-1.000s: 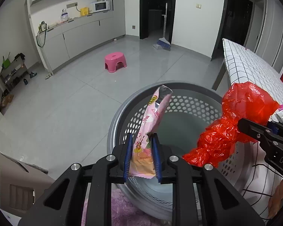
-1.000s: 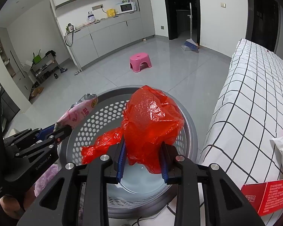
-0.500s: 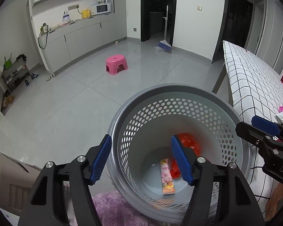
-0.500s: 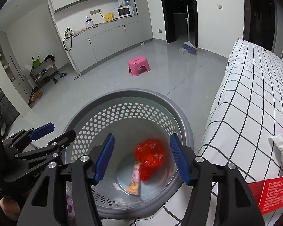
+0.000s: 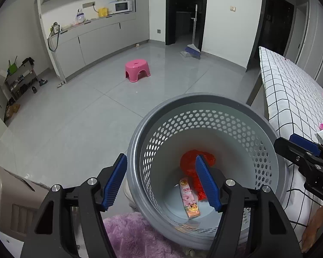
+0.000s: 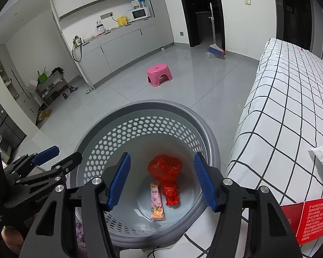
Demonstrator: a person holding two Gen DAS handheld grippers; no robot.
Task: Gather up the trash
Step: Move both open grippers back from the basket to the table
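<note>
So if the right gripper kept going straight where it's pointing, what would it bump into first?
Probably the red plastic bag at the bottom of the gray basket. The right gripper is open above the basket, with the bag between its fingers in view; depth is hard to judge.

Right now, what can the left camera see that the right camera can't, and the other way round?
Only the left wrist view shows the fluffy purple rug and a beige appliance. Only the right wrist view shows the red box on the checked cloth. Both show the gray basket holding the red plastic bag and the pink wrapper, plus the pink stool.
</note>
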